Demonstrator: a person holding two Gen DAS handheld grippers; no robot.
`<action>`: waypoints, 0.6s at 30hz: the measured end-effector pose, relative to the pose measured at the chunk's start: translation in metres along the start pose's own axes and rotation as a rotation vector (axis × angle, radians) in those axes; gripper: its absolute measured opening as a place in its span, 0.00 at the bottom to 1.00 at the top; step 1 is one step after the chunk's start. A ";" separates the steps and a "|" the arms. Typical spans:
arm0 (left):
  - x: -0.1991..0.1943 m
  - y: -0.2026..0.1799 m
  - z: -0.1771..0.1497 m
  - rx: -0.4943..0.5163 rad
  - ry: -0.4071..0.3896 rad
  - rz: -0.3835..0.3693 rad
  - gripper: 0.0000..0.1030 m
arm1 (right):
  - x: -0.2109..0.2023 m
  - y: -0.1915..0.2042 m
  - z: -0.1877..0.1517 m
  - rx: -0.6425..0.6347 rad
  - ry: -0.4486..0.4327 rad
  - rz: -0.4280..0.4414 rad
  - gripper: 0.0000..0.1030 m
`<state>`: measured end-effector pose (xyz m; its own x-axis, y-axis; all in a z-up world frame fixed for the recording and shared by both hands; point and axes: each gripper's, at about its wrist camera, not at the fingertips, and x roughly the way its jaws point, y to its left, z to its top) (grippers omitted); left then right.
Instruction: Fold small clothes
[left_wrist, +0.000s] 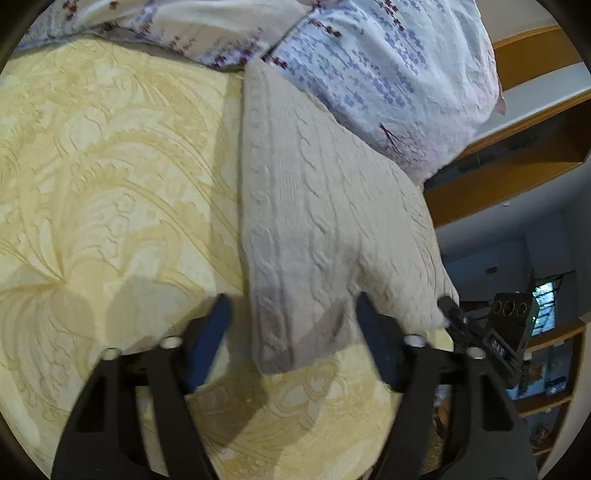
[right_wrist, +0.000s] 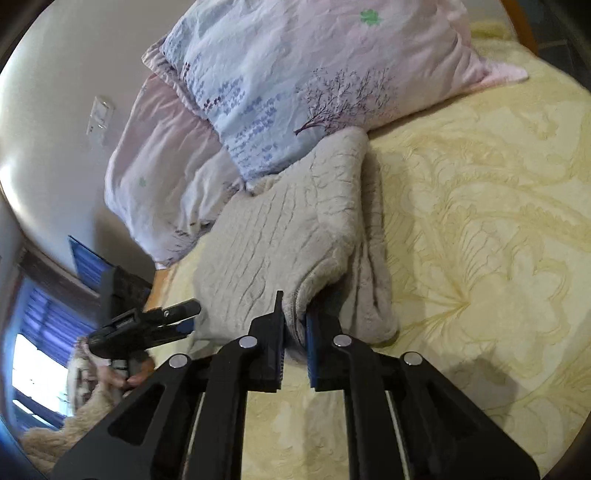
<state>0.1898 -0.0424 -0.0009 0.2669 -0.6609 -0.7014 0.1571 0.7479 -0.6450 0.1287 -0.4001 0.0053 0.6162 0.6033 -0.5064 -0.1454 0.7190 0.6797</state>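
Note:
A cream cable-knit sweater (left_wrist: 317, 206) lies partly folded on a yellow patterned bedspread (left_wrist: 110, 166), its far end against the pillows. My left gripper (left_wrist: 291, 310) is open, its blue-padded fingers either side of the sweater's near edge. In the right wrist view the sweater (right_wrist: 288, 229) lies in the middle, and my right gripper (right_wrist: 295, 317) is shut on a bunched fold of its near edge. The left gripper also shows there at the left (right_wrist: 181, 314), and the right gripper shows in the left wrist view at the right (left_wrist: 452, 308).
Floral pillows (right_wrist: 295, 81) lie at the head of the bed, touching the sweater. A wooden bed frame and shelves (left_wrist: 517, 177) stand at the right. The bedspread (right_wrist: 480, 221) stretches wide to the right of the sweater. A window (right_wrist: 33, 332) is at the left.

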 end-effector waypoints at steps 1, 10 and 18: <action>0.001 -0.001 -0.001 0.000 0.011 -0.010 0.50 | -0.009 0.004 0.001 -0.019 -0.047 -0.010 0.09; 0.008 -0.001 -0.010 0.048 0.057 -0.009 0.44 | 0.008 -0.015 -0.014 -0.037 0.032 -0.198 0.08; -0.021 0.001 0.028 0.053 -0.091 -0.016 0.76 | -0.014 -0.022 0.031 0.056 -0.070 -0.073 0.60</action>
<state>0.2114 -0.0262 0.0218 0.3490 -0.6663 -0.6589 0.2117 0.7410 -0.6372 0.1472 -0.4349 0.0143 0.6767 0.5227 -0.5185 -0.0554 0.7385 0.6720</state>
